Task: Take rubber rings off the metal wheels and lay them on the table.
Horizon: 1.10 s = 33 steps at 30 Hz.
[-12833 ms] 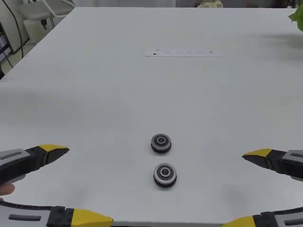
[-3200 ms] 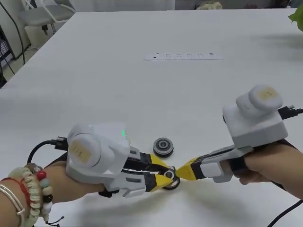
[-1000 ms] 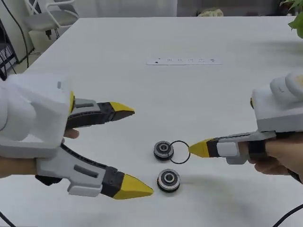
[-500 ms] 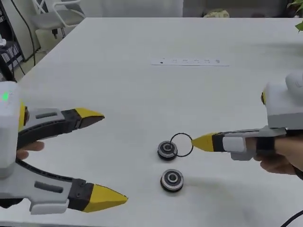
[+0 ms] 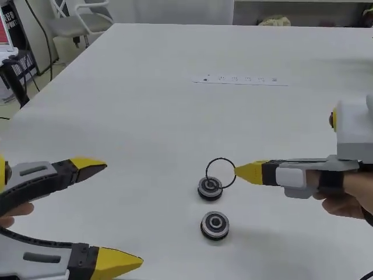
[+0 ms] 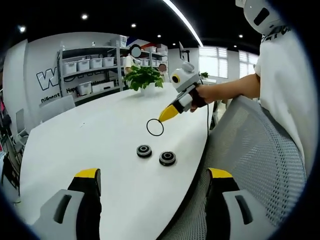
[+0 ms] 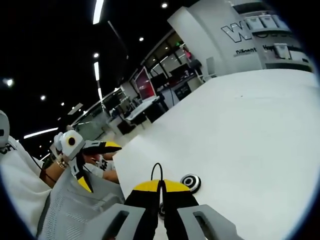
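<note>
Now right claw pinches thin black ring (1 metal wheel near).

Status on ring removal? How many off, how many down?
Done: one rubber ring is off. In hand: the right gripper, shut, holds it up by the far wheel, not yet laid on the table; the left gripper is open. Left: lay it down, then pull the second ring; whether the far or near wheel is bare, I can't tell.
</note>
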Each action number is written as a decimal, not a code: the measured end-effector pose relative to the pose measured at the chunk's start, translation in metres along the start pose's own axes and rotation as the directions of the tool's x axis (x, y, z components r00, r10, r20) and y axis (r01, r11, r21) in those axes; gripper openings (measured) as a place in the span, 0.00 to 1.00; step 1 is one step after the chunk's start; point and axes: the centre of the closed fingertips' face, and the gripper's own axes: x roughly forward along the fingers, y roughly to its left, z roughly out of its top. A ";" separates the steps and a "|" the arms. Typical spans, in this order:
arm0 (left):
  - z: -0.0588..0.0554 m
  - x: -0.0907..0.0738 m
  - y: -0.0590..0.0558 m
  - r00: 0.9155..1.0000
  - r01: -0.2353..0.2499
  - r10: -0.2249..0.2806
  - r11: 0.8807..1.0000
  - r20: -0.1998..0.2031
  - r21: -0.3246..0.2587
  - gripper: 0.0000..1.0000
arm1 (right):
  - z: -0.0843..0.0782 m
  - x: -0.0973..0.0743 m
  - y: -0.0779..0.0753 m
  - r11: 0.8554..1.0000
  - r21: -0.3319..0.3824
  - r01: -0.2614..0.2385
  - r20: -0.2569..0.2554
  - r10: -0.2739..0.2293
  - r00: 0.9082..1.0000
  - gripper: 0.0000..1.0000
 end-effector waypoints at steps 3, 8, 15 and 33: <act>-0.002 0.002 0.000 1.000 -0.009 0.009 1.000 -0.003 0.000 0.84 | -0.002 0.002 0.004 1.000 -0.011 -0.015 -0.008 0.015 1.000 0.00; -0.006 0.004 -0.001 1.000 -0.006 0.007 1.000 -0.022 0.004 0.83 | -0.005 0.007 0.010 0.999 -0.035 -0.029 -0.024 0.028 0.999 0.00; -0.004 0.005 -0.003 1.000 0.006 -0.005 1.000 0.008 -0.026 0.83 | -0.015 0.017 0.019 0.996 -0.068 -0.054 -0.061 0.050 0.997 0.00; -0.009 0.008 -0.005 1.000 0.020 -0.021 0.998 -0.010 -0.064 0.85 | -0.051 0.046 0.036 0.976 -0.189 -0.106 -0.197 0.068 0.978 0.00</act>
